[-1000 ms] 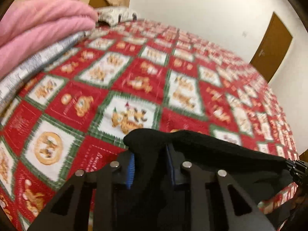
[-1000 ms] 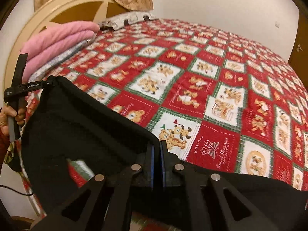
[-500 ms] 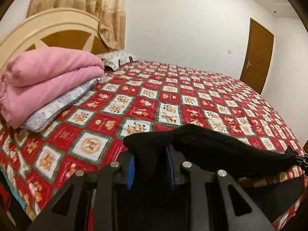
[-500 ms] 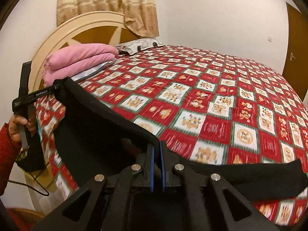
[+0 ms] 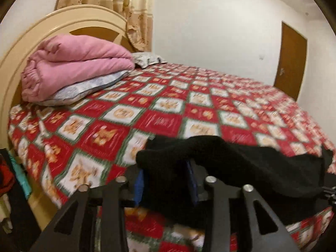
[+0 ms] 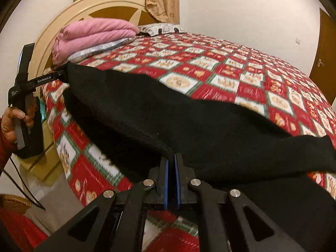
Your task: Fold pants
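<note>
Right wrist view: right gripper [image 6: 171, 159] clenched on black knit pants [image 6: 168, 113]; left gripper [image 5: 166, 174] likewise, cloth stretched above red patchwork bedspread [image 5: 168, 109].

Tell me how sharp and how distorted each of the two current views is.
Left wrist view: motion blur smears the bedspread squares and the black pants; fisheye bends the door. Right wrist view: a little crisper, the lettering on the left gripper is readable, though bedspread squares near the pants stay soft; the headboard curves strongly, and dark corners frame both views.
</note>
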Tool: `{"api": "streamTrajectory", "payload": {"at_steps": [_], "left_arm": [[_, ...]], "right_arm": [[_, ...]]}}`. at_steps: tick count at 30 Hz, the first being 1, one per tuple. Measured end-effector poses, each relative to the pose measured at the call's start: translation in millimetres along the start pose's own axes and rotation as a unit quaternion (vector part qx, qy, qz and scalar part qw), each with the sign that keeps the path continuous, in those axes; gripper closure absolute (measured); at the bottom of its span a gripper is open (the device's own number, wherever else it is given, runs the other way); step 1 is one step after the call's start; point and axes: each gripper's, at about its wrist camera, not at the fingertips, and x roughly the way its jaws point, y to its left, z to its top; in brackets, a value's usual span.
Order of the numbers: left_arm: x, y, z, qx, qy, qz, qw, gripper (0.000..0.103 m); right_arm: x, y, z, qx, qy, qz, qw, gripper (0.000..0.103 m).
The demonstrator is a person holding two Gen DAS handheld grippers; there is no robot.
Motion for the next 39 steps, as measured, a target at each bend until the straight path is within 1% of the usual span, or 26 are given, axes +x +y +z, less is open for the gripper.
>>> {"api": "streamTrajectory", "payload": {"at_steps": [3, 4, 5, 8, 10, 14, 15, 16, 17, 18, 20, 23, 26, 28, 29, 31, 33, 34, 35, 36, 37, 38, 39], "left_arm": [[7, 11, -15, -0.008, 0.024, 0.024, 0.9994, 0.044], [8, 15, -18, -0.013, 0.030, 0.030, 0.9990, 0.033], [7, 21, -21, -0.021, 0.034, 0.034, 0.9986, 0.026], [2, 36, -26, -0.043, 0.037, 0.038, 0.9977, 0.020], [0, 37, -26, -0.035, 0.035, 0.046, 0.9977, 0.019], [-6, 30, -21, 0.007, 0.029, 0.060, 0.9978, 0.017], [-5, 29, -20, 0.019, 0.032, 0.067, 0.9971, 0.015], [-4, 28, -20, 0.034, 0.038, 0.075, 0.9958, 0.009], [-2, 28, -22, 0.049, 0.046, 0.079, 0.9946, 0.005], [0, 29, -24, 0.065, 0.057, 0.081, 0.9929, 0.005], [1, 33, -26, 0.074, 0.071, 0.077, 0.9918, 0.005], [-9, 44, -24, 0.050, 0.079, 0.055, 0.9941, 0.005], [-21, 46, -18, 0.036, 0.078, 0.043, 0.9954, 0.004], [-24, 42, -14, 0.052, 0.078, 0.060, 0.9937, 0.000], [-23, 39, -12, 0.066, 0.082, 0.076, 0.9915, 0.000], [-17, 40, -9, 0.088, 0.085, 0.121, 0.9851, 0.000], [-12, 48, -4, 0.089, 0.080, 0.134, 0.9838, 0.000], [-6, 54, 0, 0.084, 0.083, 0.135, 0.9838, 0.000], [0, 60, 3, 0.079, 0.089, 0.151, 0.9815, 0.000], [4, 64, 5, 0.074, 0.094, 0.168, 0.9784, 0.000], [8, 72, 8, 0.055, 0.102, 0.199, 0.9732, 0.000], [6, 77, 11, 0.034, 0.100, 0.207, 0.9727, 0.001], [-4, 83, 15, -0.012, 0.085, 0.193, 0.9775, 0.001]], "right_arm": [[11, 11, -11, -0.030, 0.018, -0.013, 0.999, 0.098], [13, 15, -15, -0.039, 0.022, -0.018, 0.999, 0.098], [16, 19, -18, -0.054, 0.022, -0.026, 0.998, 0.097], [17, 27, -21, -0.084, 0.018, -0.045, 0.995, 0.097], [17, 28, -21, -0.090, 0.019, -0.046, 0.995, 0.097], [15, 29, -22, -0.100, 0.024, -0.043, 0.994, 0.097], [16, 29, -23, -0.106, 0.029, -0.046, 0.993, 0.097], [18, 29, -23, -0.108, 0.029, -0.047, 0.993, 0.095], [18, 30, -23, -0.107, 0.026, -0.050, 0.993, 0.094], [18, 32, -24, -0.105, 0.024, -0.052, 0.993, 0.094], [19, 34, -25, -0.108, 0.019, -0.058, 0.992, 0.094], [21, 35, -24, -0.110, 0.017, -0.067, 0.992, 0.094], [21, 35, -24, -0.111, 0.017, -0.070, 0.991, 0.093], [21, 36, -24, -0.110, 0.014, -0.074, 0.991, 0.093], [21, 36, -25, -0.111, 0.013, -0.076, 0.991, 0.092], [22, 38, -26, -0.114, 0.009, -0.082, 0.990, 0.091], [22, 40, -26, -0.120, 0.009, -0.088, 0.989, 0.090], [23, 41, -26, -0.122, 0.010, -0.091, 0.988, 0.090], [23, 42, -25, -0.123, 0.010, -0.092, 0.988, 0.089], [23, 42, -25, -0.122, 0.009, -0.095, 0.988, 0.089], [23, 42, -24, -0.117, 0.007, -0.096, 0.988, 0.089], [23, 43, -25, -0.115, 0.006, -0.097, 0.989, 0.089], [24, 43, -25, -0.113, 0.003, -0.099, 0.989, 0.089]]}}
